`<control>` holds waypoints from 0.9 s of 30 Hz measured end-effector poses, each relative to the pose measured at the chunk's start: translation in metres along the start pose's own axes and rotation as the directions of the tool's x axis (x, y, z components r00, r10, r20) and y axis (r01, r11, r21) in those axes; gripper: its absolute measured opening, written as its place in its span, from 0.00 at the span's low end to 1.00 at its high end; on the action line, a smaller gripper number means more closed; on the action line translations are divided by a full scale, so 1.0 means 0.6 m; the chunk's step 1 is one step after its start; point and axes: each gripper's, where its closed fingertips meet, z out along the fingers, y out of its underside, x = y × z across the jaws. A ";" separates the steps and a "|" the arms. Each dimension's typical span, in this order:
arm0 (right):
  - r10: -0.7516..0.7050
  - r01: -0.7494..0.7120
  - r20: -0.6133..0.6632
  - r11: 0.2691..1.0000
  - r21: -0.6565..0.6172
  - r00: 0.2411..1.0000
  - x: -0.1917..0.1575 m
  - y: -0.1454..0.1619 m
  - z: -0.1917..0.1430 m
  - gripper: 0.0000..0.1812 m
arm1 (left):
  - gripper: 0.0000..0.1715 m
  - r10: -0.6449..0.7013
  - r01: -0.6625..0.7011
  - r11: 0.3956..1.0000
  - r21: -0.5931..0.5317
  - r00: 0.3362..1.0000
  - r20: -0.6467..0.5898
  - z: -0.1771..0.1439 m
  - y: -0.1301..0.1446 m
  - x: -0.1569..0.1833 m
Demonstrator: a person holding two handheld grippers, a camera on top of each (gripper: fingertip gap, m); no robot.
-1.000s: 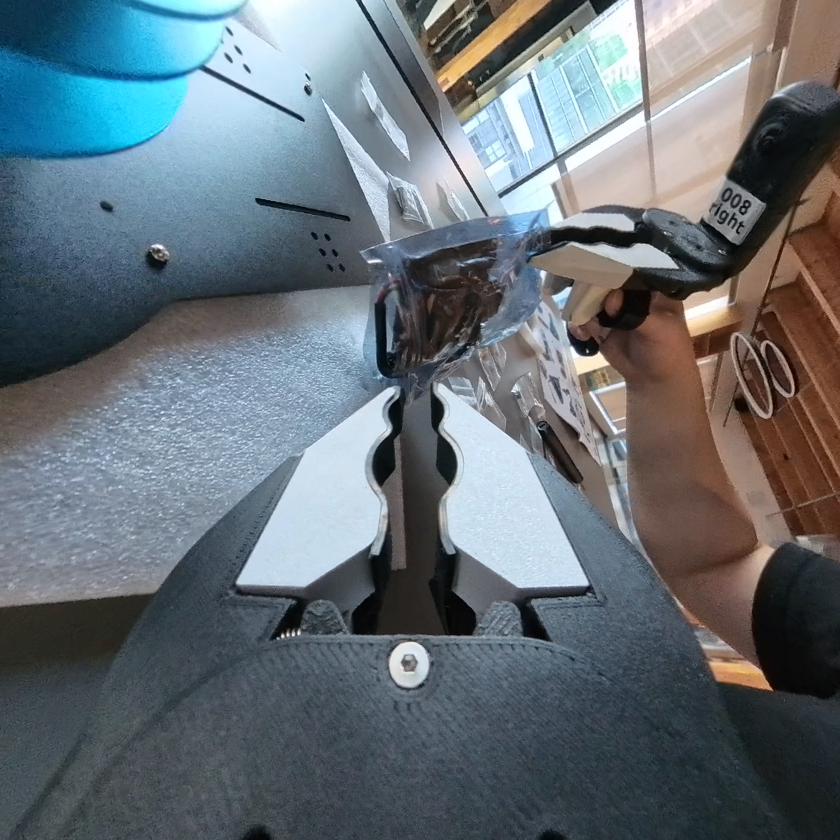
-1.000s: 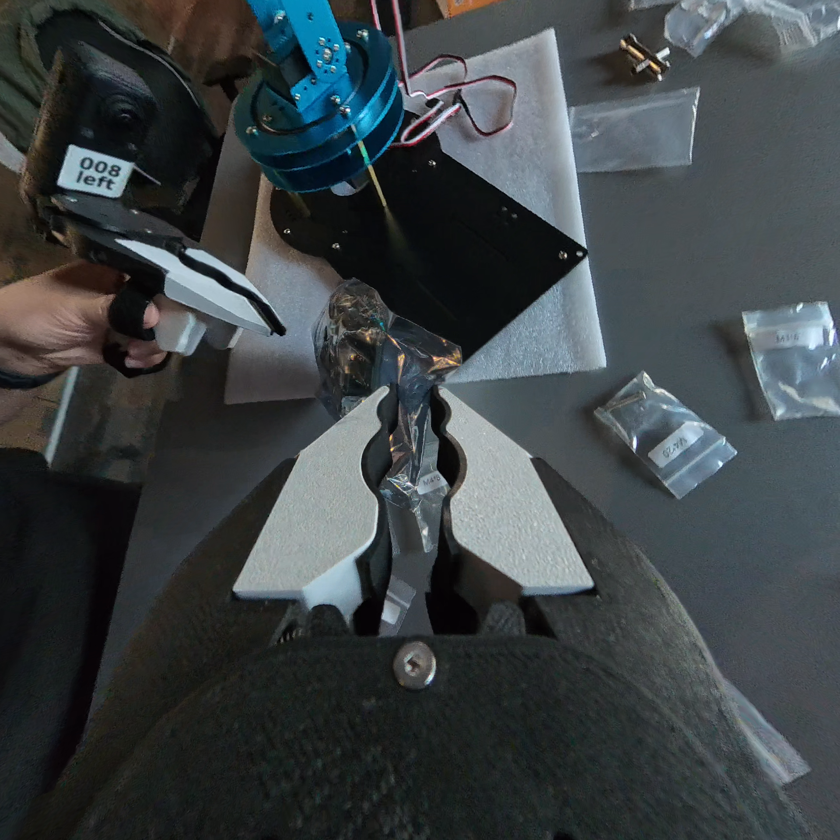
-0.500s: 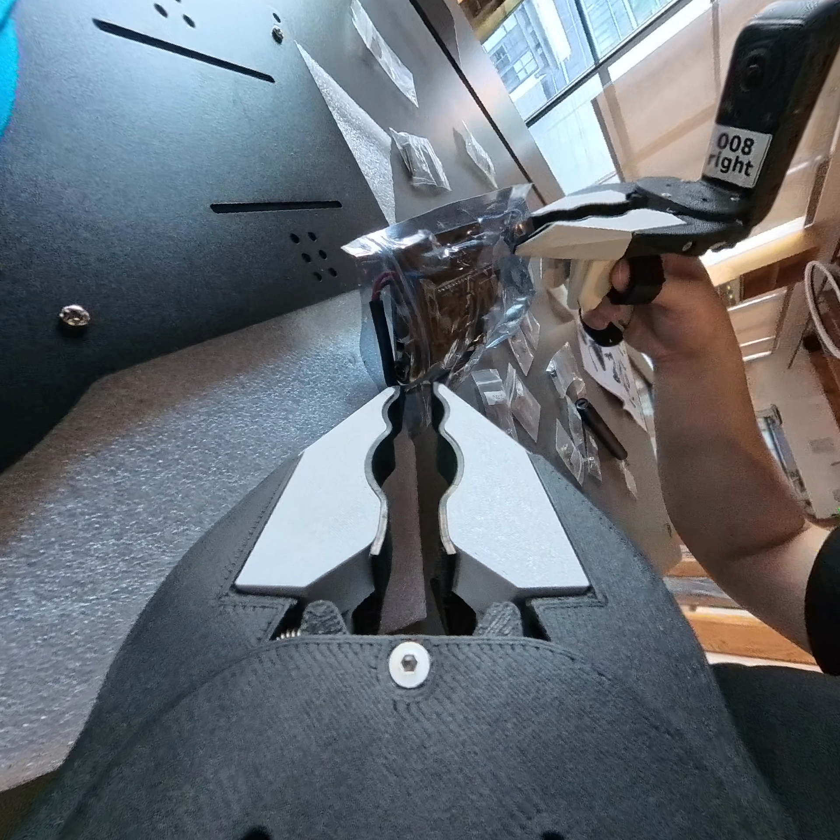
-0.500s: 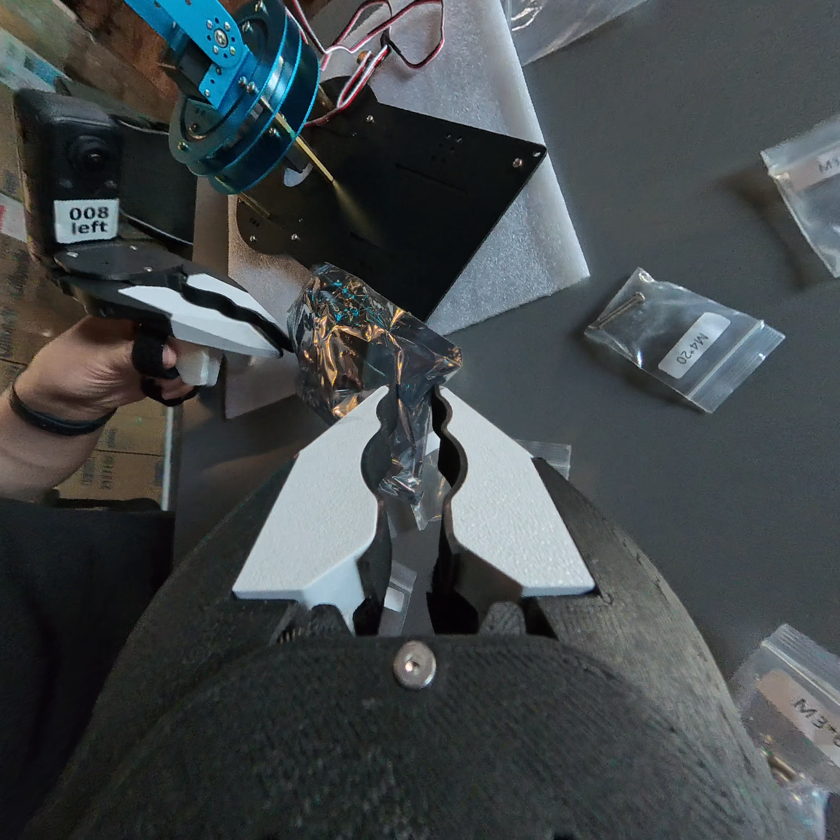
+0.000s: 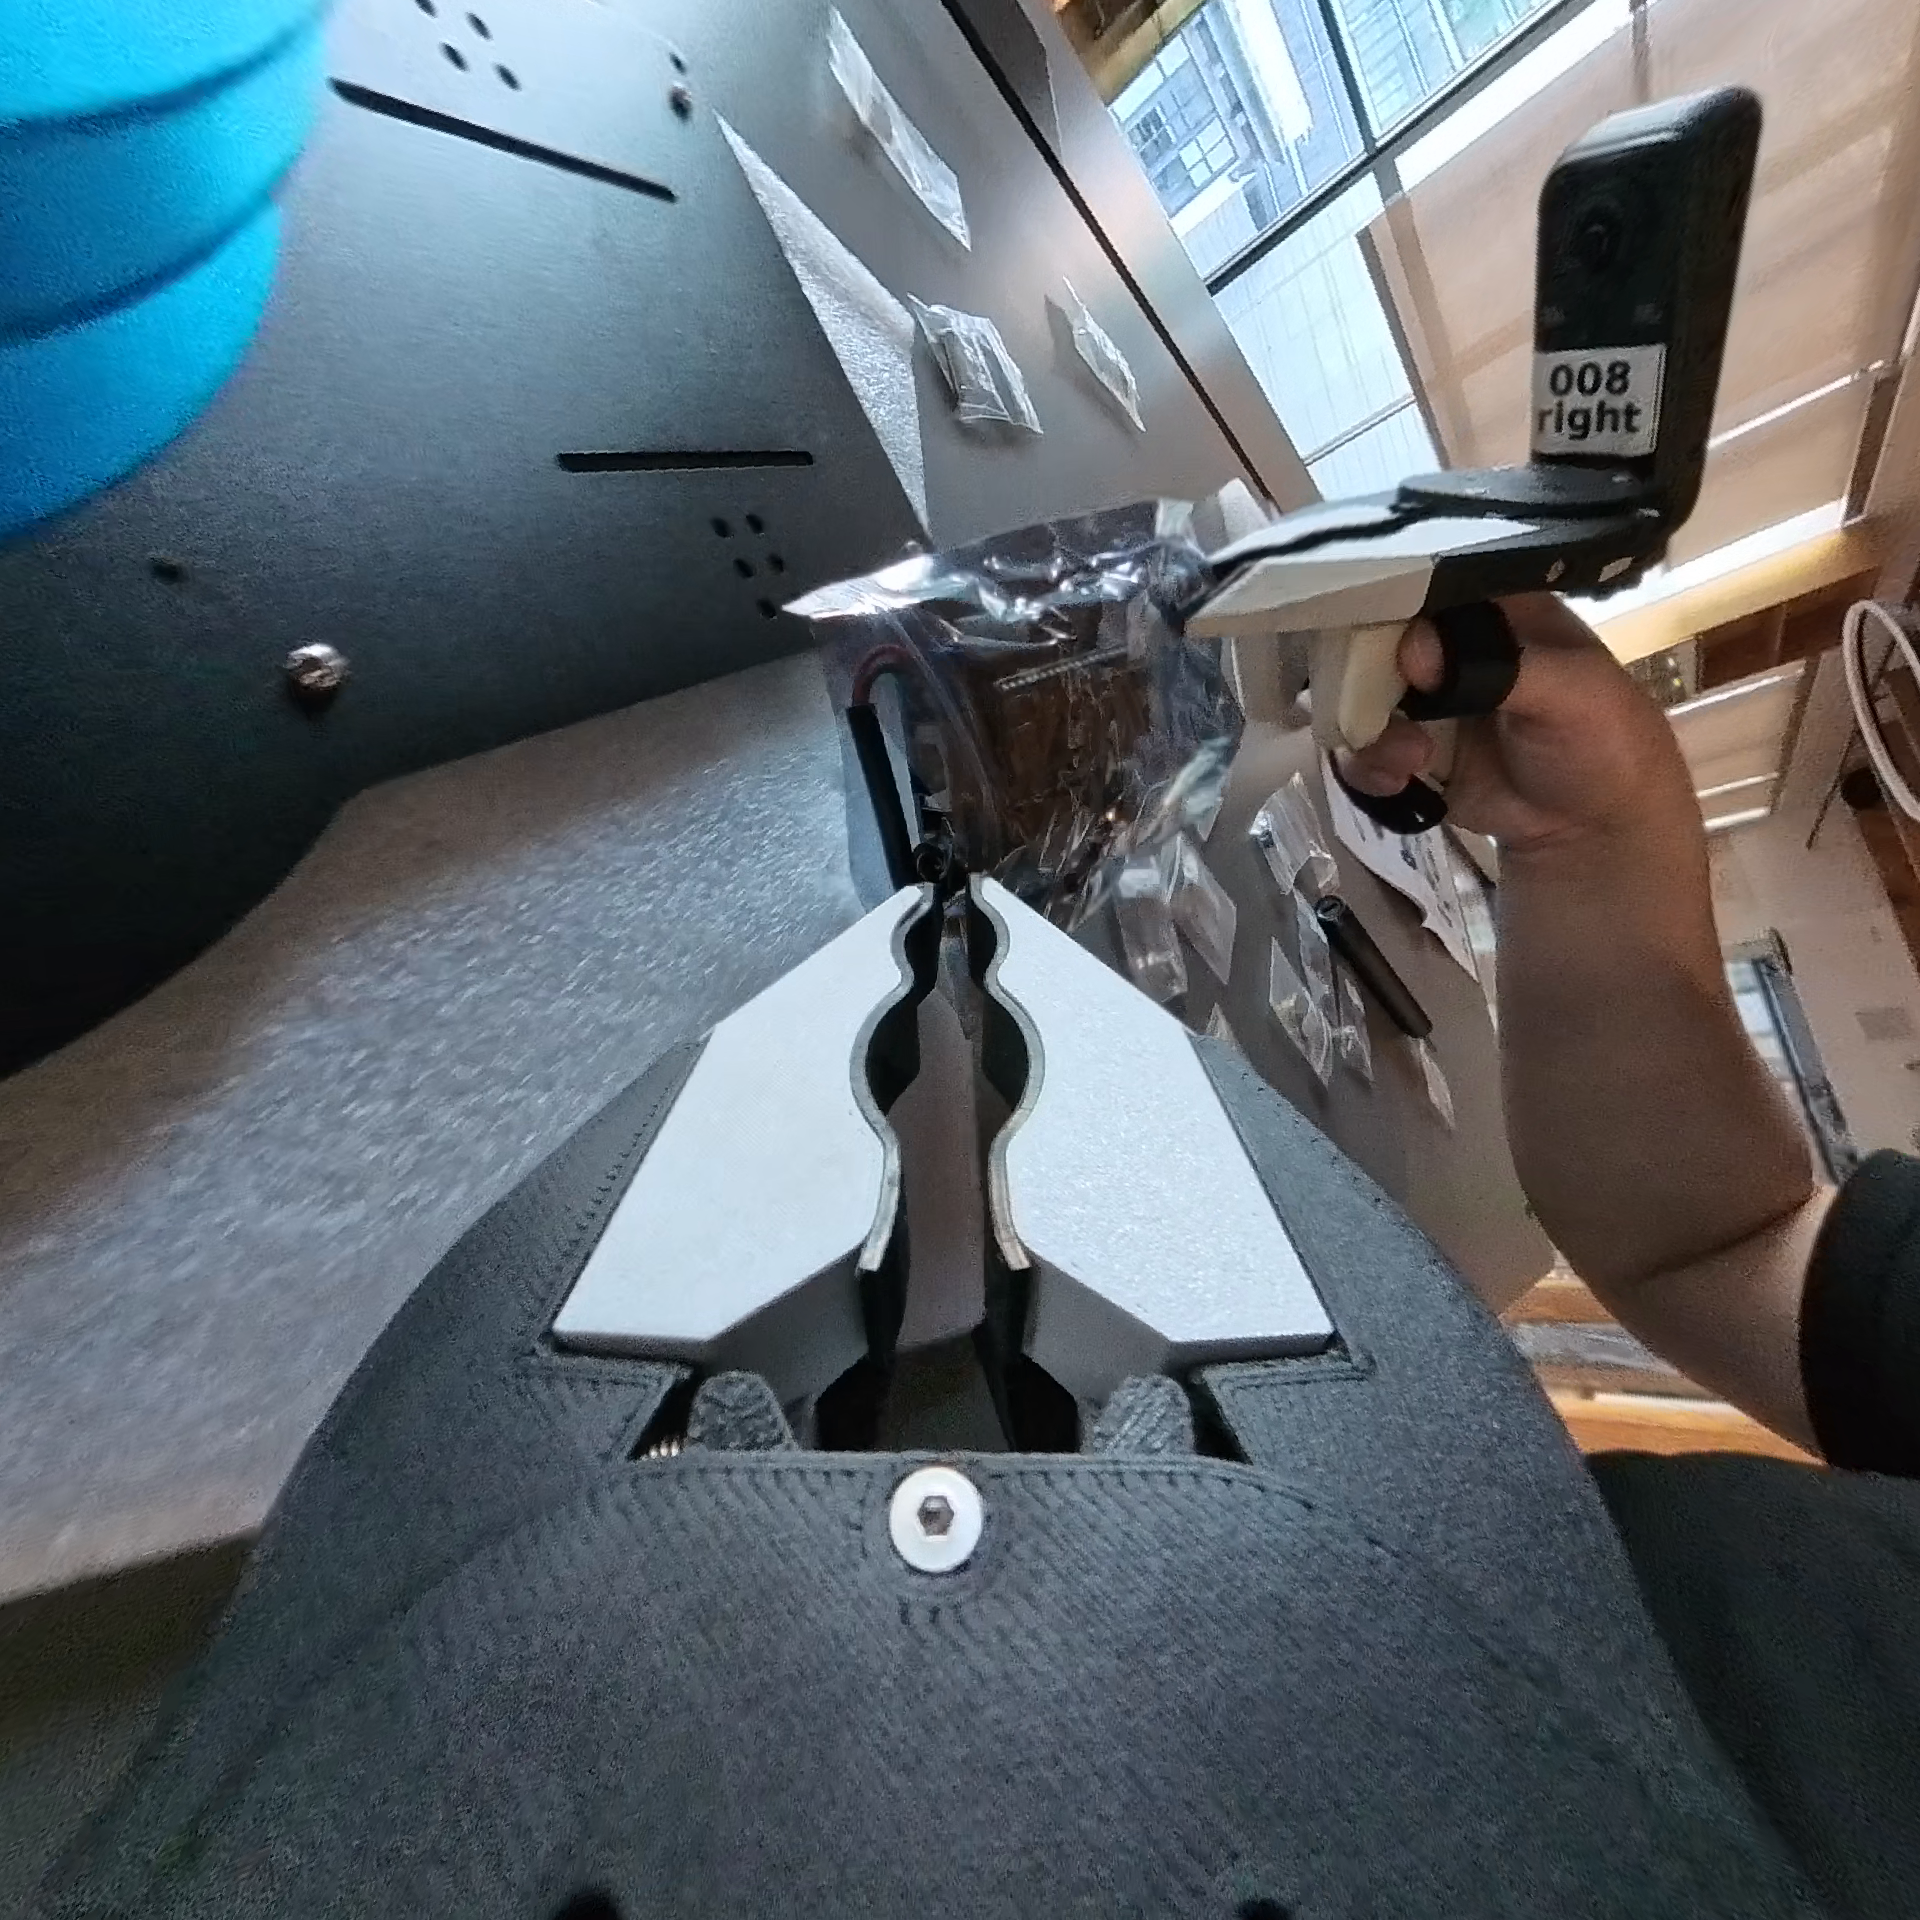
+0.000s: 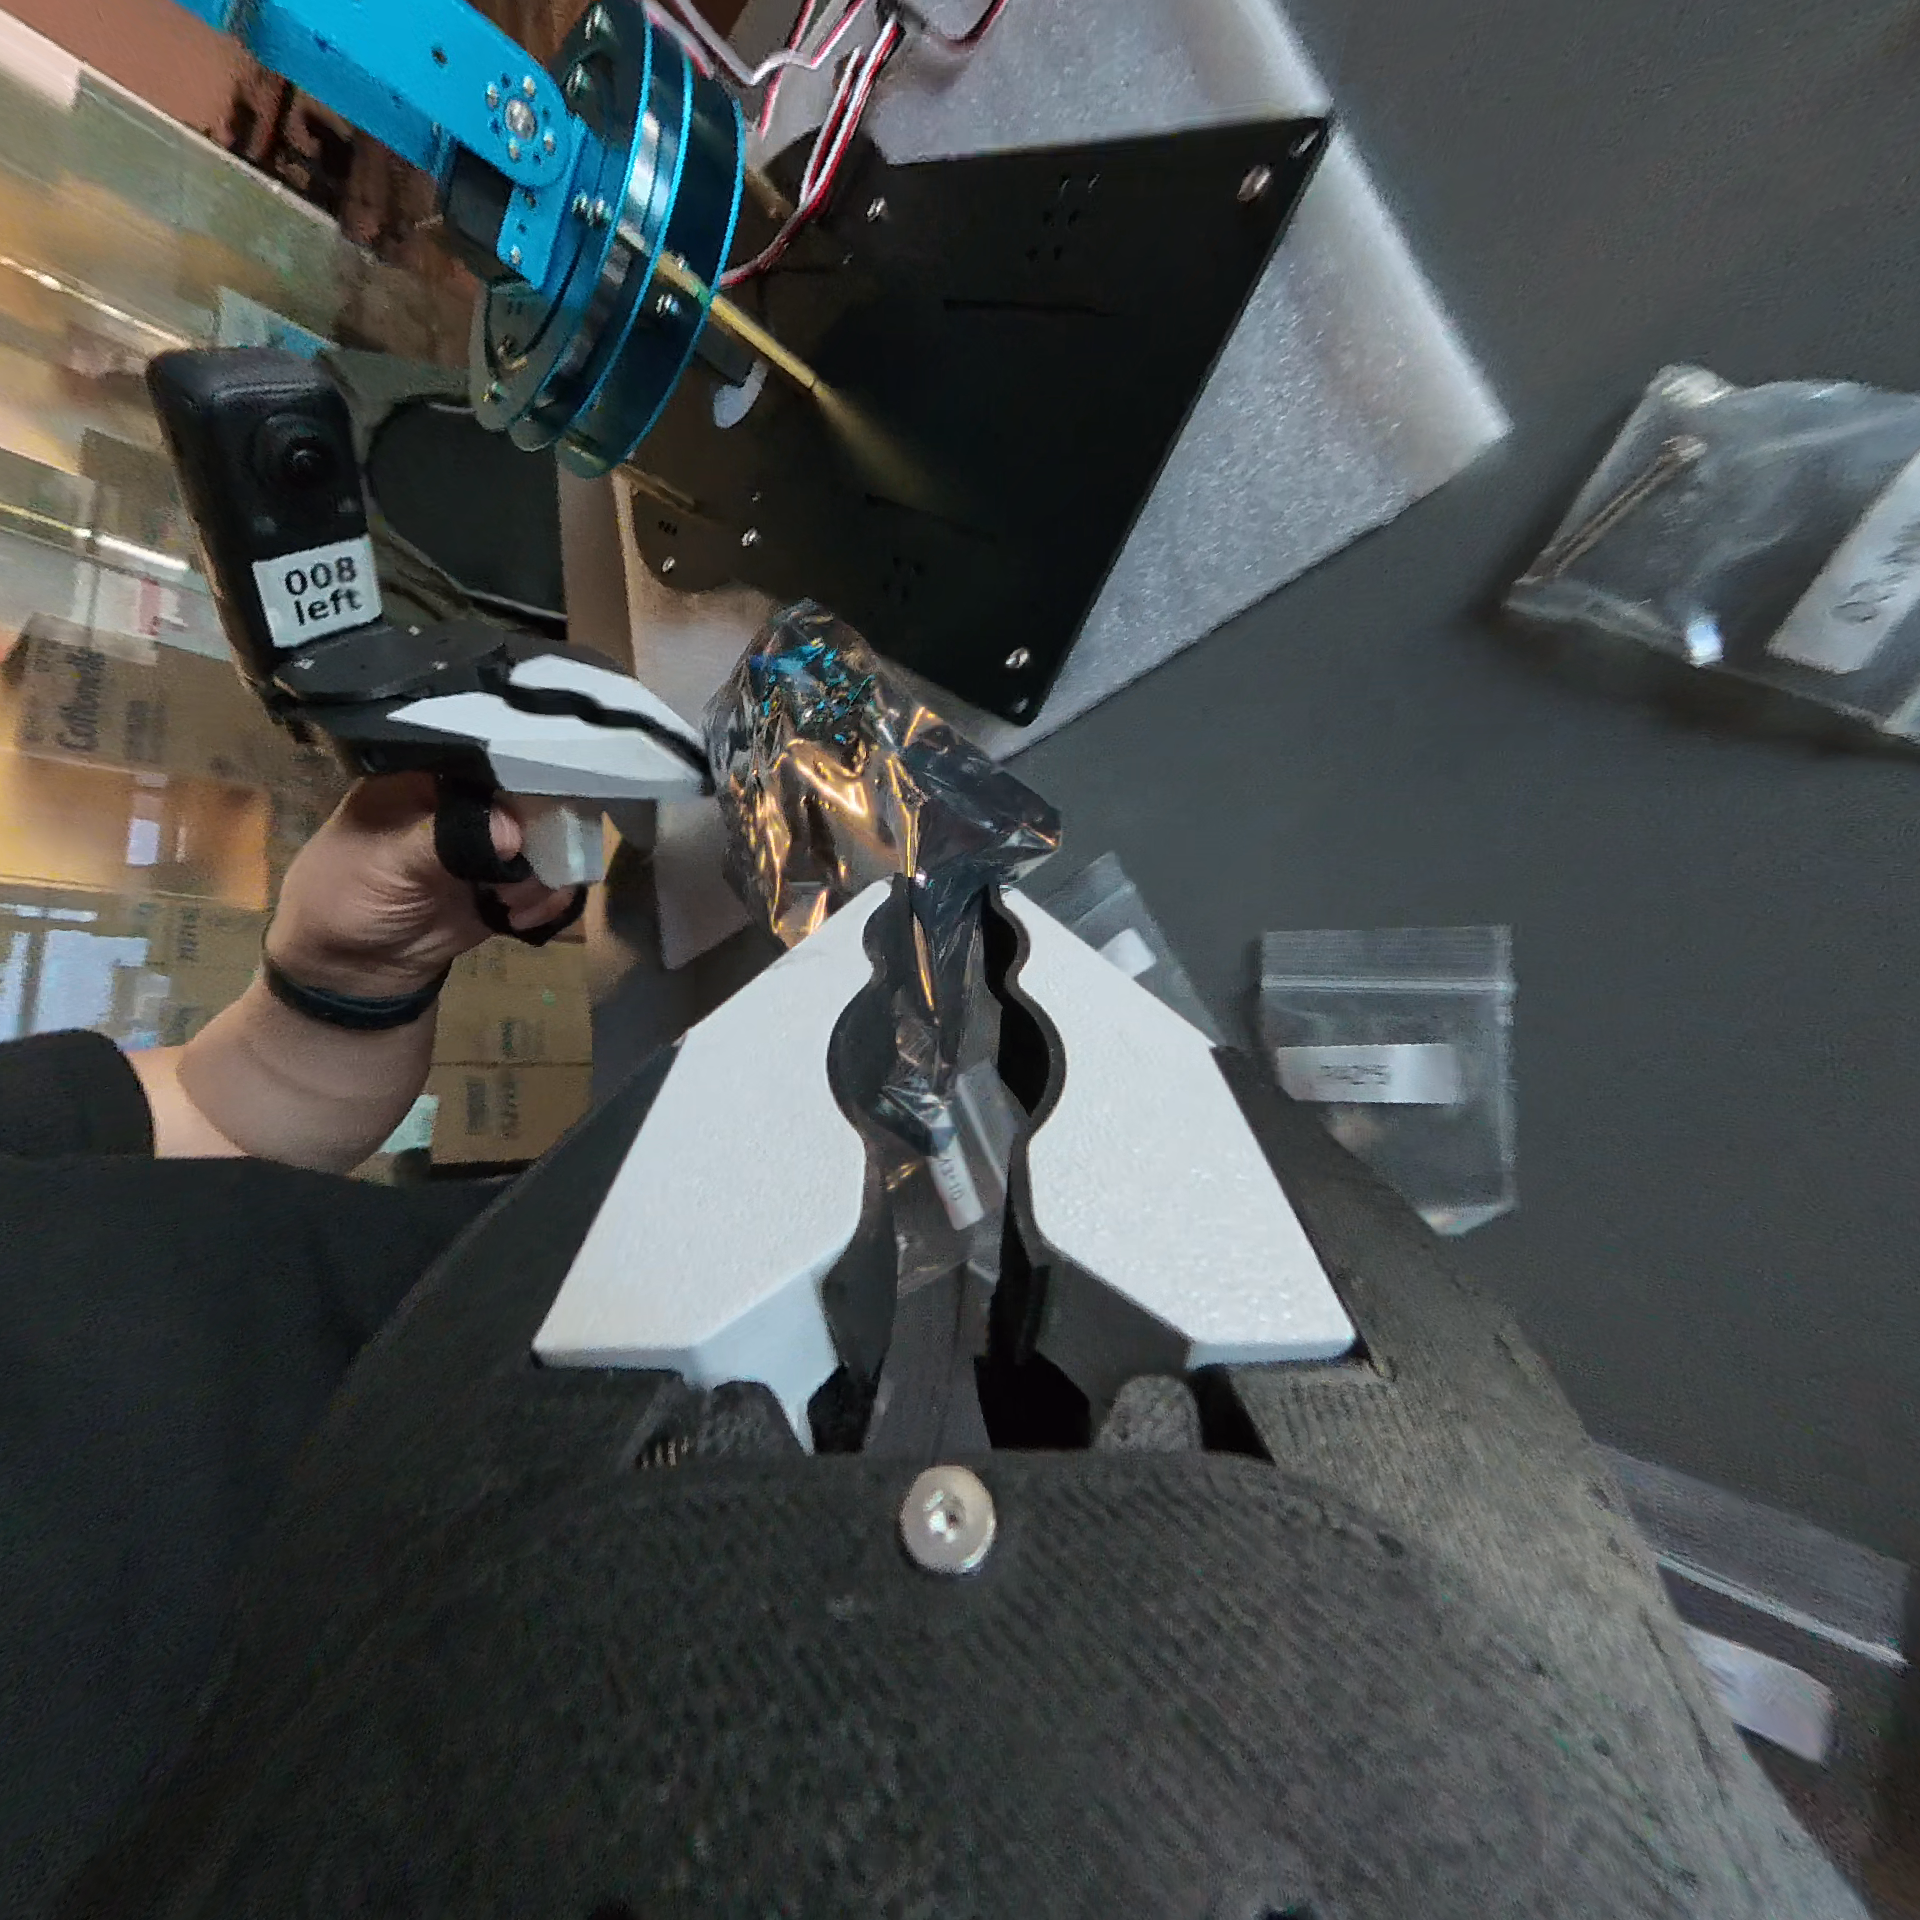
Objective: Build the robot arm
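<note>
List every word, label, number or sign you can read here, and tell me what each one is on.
I can't quote writing, but these things carry it:
Right-camera sticker, white, above the right tongs shut on the silvery bag: sharp print.
Left-camera sticker, white, above the left tongs: sharp print.
Clear bag's label, white, on the table: blurred.
Cardboard boxes: blurred print.
Printed sheet: too small.

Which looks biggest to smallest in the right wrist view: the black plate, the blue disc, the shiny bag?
1. black plate, clearly largest.
2. and 3. shiny bag and blue disc look about alike; the bag hangs nearer the camera in the right tool, so I won't rank them.
</note>
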 end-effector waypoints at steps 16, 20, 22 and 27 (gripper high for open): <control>-0.247 0.238 -0.048 0.961 -0.140 0.968 -0.002 0.043 0.013 0.29 | 0.00 -0.027 0.026 1.000 -0.007 0.996 -0.084 -0.047 0.021 0.004; -0.520 0.515 -0.036 0.852 -0.093 0.853 -0.045 0.016 0.008 0.39 | 0.04 0.032 -0.033 0.999 -0.021 0.998 -0.053 -0.045 0.020 0.007; -0.725 0.726 0.045 0.687 -0.022 0.687 -0.100 0.017 0.040 0.49 | 0.05 0.073 -0.075 0.996 -0.050 0.997 -0.033 -0.039 0.022 0.005; -0.865 0.869 0.102 0.478 -0.128 0.491 -0.092 0.040 0.115 0.58 | 0.06 0.057 -0.061 0.995 -0.080 0.997 -0.044 -0.031 0.028 0.009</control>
